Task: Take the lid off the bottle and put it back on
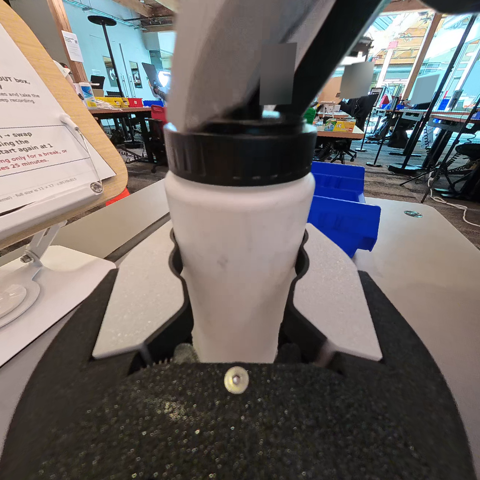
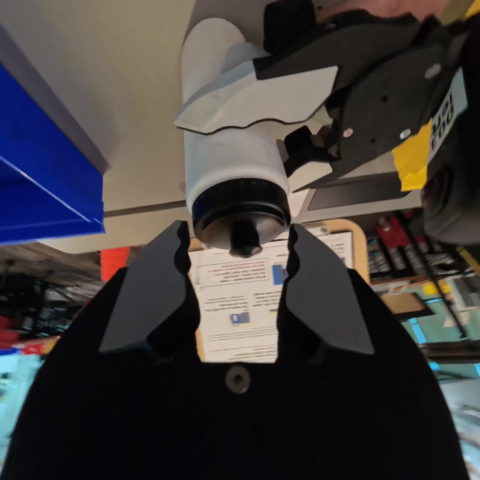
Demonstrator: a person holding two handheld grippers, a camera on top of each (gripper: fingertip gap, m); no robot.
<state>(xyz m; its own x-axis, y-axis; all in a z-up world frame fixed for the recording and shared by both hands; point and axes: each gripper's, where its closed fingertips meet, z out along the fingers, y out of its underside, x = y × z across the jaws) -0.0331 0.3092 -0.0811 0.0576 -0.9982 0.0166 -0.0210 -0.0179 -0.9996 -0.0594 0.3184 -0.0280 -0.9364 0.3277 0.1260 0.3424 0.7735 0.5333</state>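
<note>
A white bottle (image 1: pixel 239 259) with a black screw lid (image 1: pixel 239 155) stands upright. My left gripper (image 1: pixel 239 239) is shut on the bottle's body below the shoulder. The lid sits on the bottle's neck. My right gripper (image 1: pixel 239 114) hangs just over the lid, pointing down. In the right wrist view, the right gripper (image 2: pixel 237 228) is open, its fingertips either side of the lid (image 2: pixel 241 207) at its top edge, a small gap on each side. The lid's black spout (image 2: pixel 244 241) sits between them. The left gripper (image 2: pixel 202 88) clamps the bottle (image 2: pixel 228 155) there too.
A blue bin (image 1: pixel 342 207) stands just behind the bottle on the right; it also shows in the right wrist view (image 2: pixel 46 155). A wooden stand with a printed sheet (image 1: pixel 39 130) stands at the left. The grey table (image 1: pixel 415 259) runs below. A person's gloved hand (image 2: pixel 454 181) holds the left gripper.
</note>
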